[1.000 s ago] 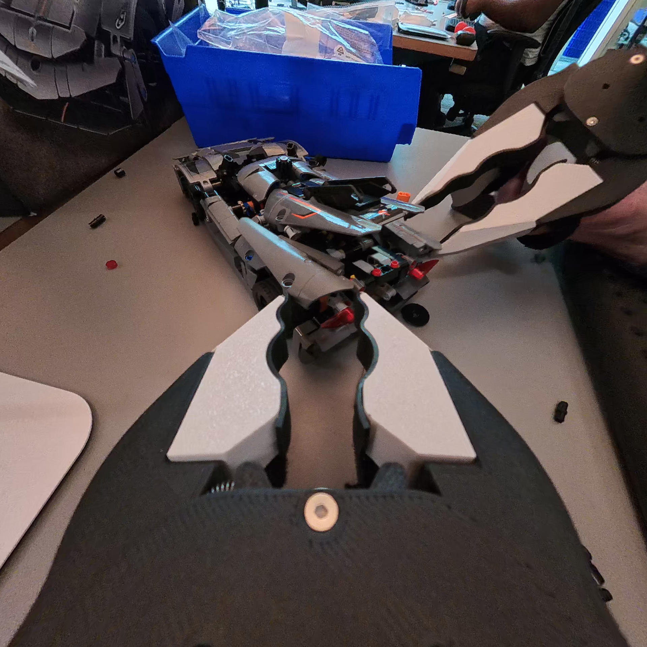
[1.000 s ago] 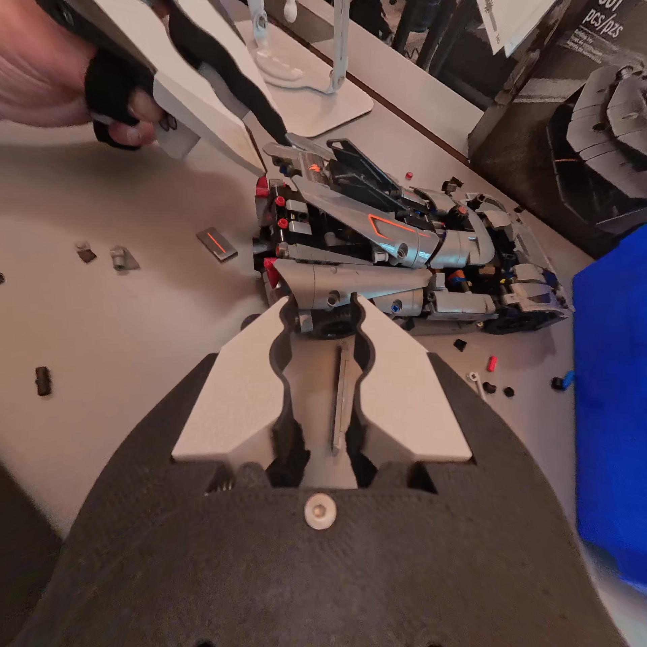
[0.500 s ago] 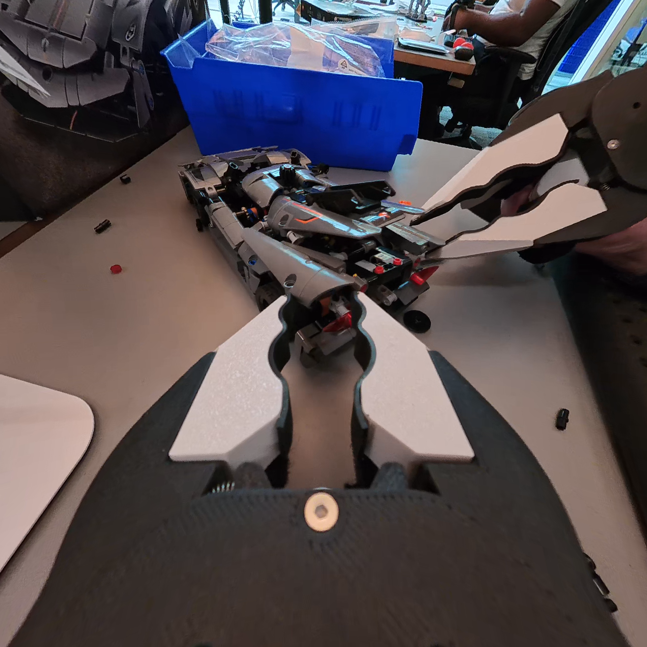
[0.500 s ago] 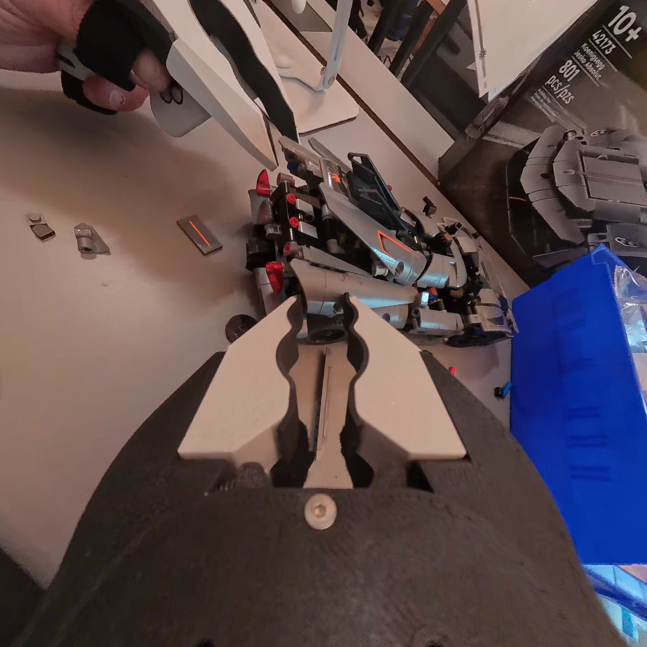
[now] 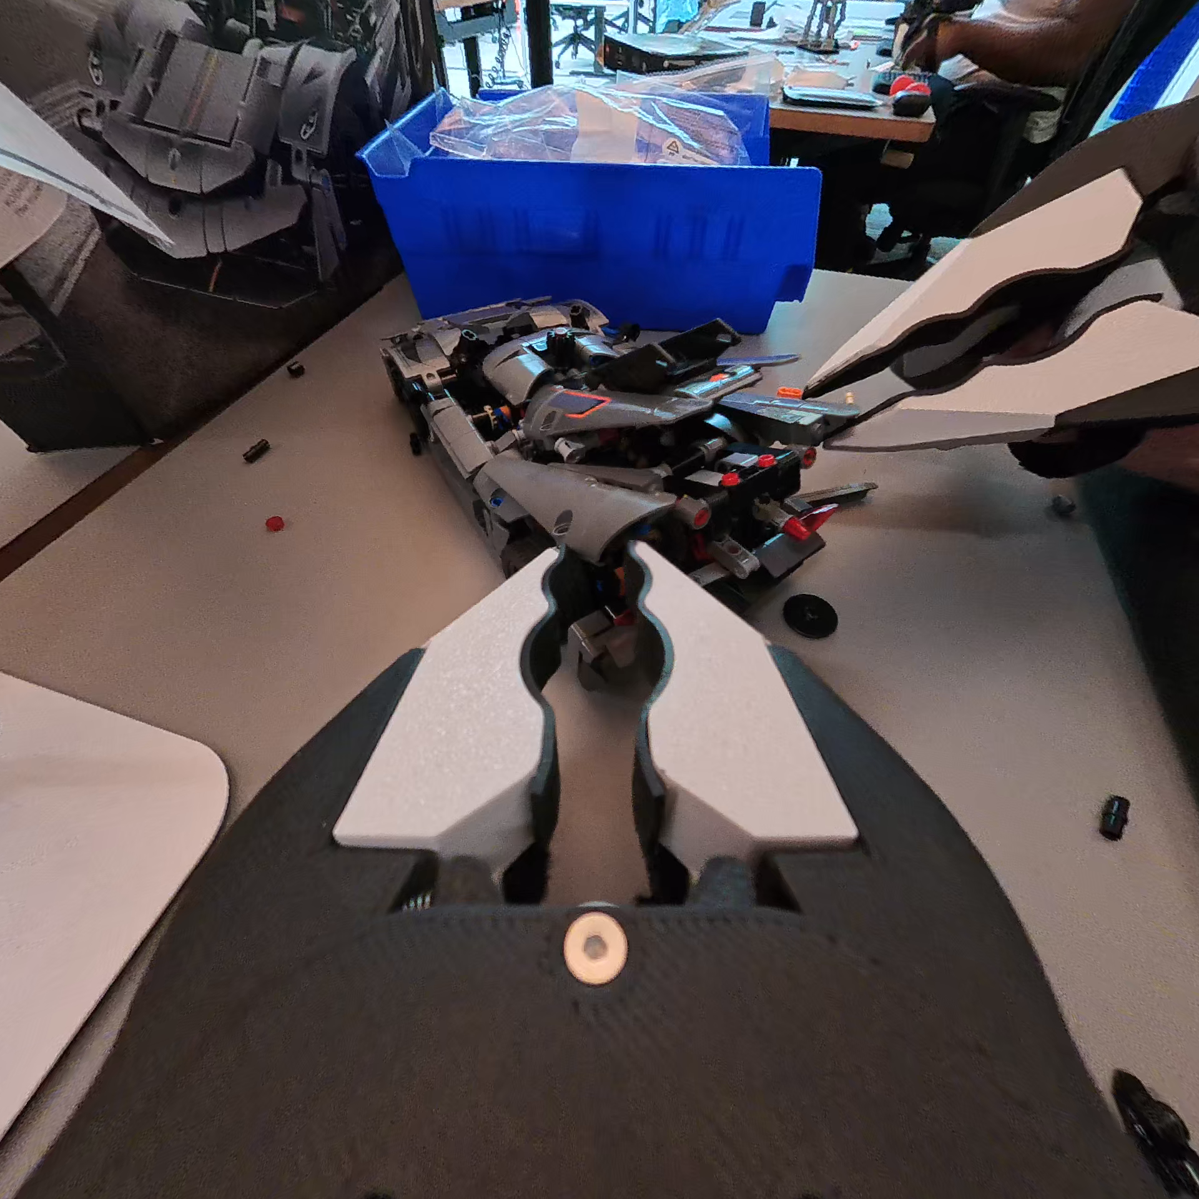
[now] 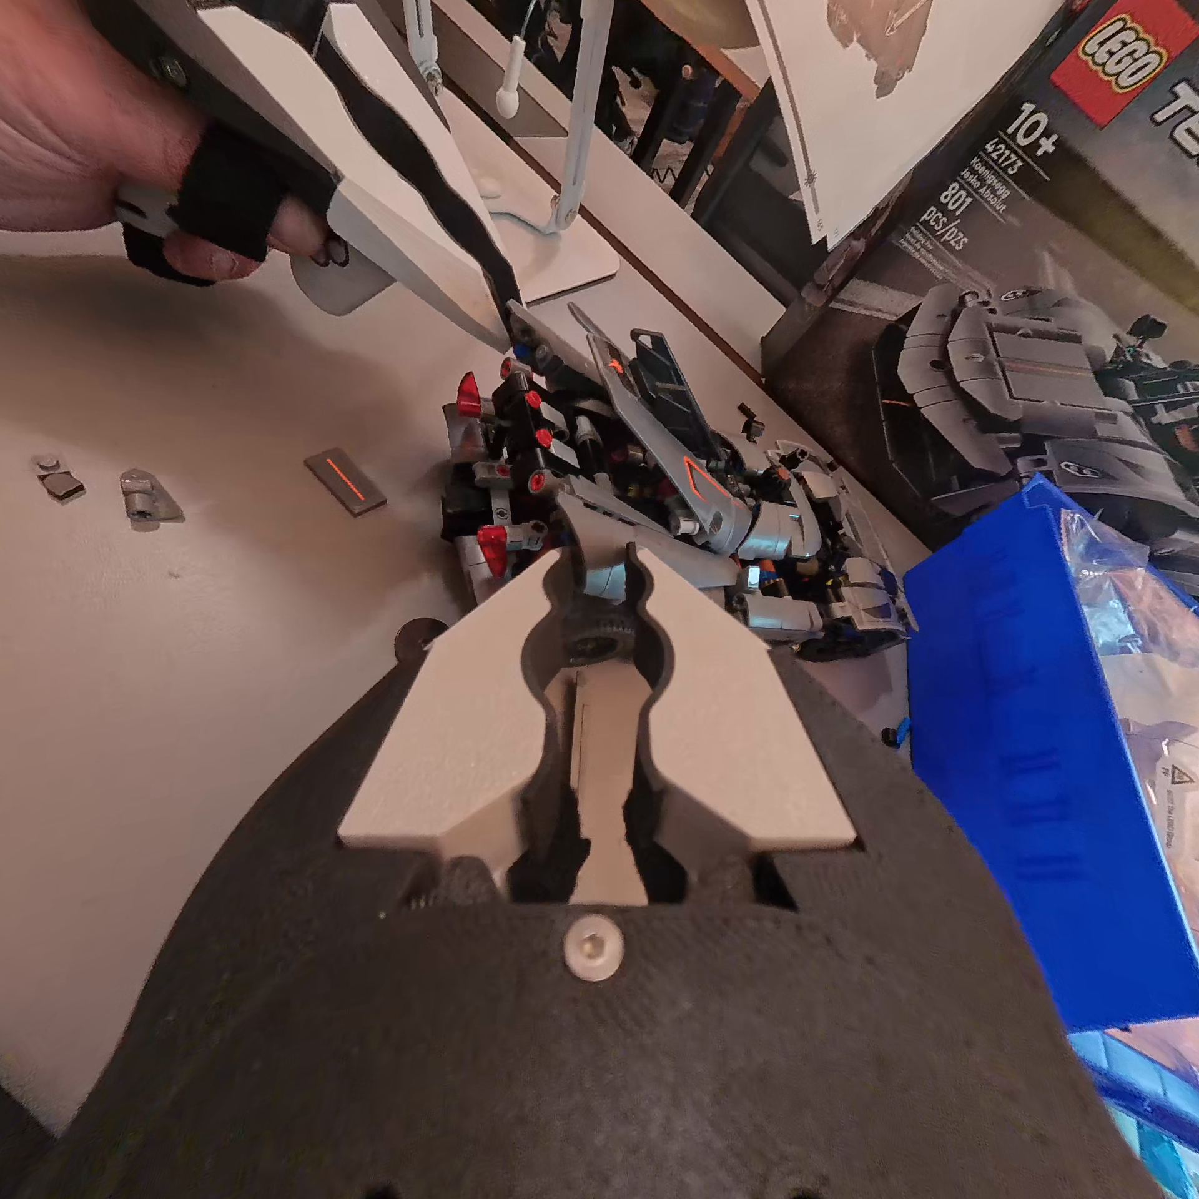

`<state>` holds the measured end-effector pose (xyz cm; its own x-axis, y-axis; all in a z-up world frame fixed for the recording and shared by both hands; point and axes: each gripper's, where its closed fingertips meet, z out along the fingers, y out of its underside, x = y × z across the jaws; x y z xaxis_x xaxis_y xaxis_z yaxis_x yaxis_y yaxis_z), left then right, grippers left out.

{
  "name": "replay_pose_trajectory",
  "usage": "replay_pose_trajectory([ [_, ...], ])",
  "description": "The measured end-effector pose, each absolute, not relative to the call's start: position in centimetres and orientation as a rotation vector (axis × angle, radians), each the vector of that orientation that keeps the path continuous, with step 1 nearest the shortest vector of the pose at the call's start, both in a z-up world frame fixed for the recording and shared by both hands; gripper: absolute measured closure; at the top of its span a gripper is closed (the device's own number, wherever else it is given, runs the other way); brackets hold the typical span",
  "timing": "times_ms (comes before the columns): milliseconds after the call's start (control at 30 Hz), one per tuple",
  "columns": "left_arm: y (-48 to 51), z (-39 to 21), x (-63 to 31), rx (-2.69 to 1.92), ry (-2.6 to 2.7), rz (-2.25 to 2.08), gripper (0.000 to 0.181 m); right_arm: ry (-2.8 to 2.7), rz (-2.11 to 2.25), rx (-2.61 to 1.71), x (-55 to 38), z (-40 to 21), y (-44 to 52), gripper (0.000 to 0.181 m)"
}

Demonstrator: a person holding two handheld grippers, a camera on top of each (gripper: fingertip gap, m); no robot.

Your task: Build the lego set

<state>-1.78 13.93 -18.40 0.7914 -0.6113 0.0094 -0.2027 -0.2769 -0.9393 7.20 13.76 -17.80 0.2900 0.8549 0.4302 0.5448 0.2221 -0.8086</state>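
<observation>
A half-built grey and black lego car (image 5: 584,415) with orange accents and red pins lies on the light table (image 5: 194,616). My left gripper (image 5: 597,550) is shut on the rear tip of the car's near grey side panel. In the right wrist view it (image 6: 509,327) comes in from the top left, held by a hand. My right gripper (image 6: 597,551) is shut on the grey panel over a black wheel on the car's (image 6: 681,467) other side. In the left wrist view it (image 5: 819,418) pinches the car's rear end from the right.
A blue bin (image 5: 597,246) with plastic bags stands just behind the car, the set's box (image 6: 1005,324) beside it. Loose parts lie around: a black disc (image 5: 810,615), a grey tile with an orange line (image 6: 345,483), small grey pieces (image 6: 149,499), a red stud (image 5: 274,523). A white stand base (image 5: 78,843) lies near left. Spacing between my two grippers at the tips: around 10 centimetres.
Both grippers have narrowed their jaws onto the car's grey panels. The car's rear has tilted up a little and both cameras have pitched up, showing more of the bin and box.
</observation>
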Motion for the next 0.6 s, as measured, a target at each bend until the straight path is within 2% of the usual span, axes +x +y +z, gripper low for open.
replay_pose_trajectory([
  [600,14.18,-17.68,-1.51,-1.806,0.629,-0.388,0.174,-1.335,0.377,-1.446,7.62,-17.13,13.98,0.174],
])
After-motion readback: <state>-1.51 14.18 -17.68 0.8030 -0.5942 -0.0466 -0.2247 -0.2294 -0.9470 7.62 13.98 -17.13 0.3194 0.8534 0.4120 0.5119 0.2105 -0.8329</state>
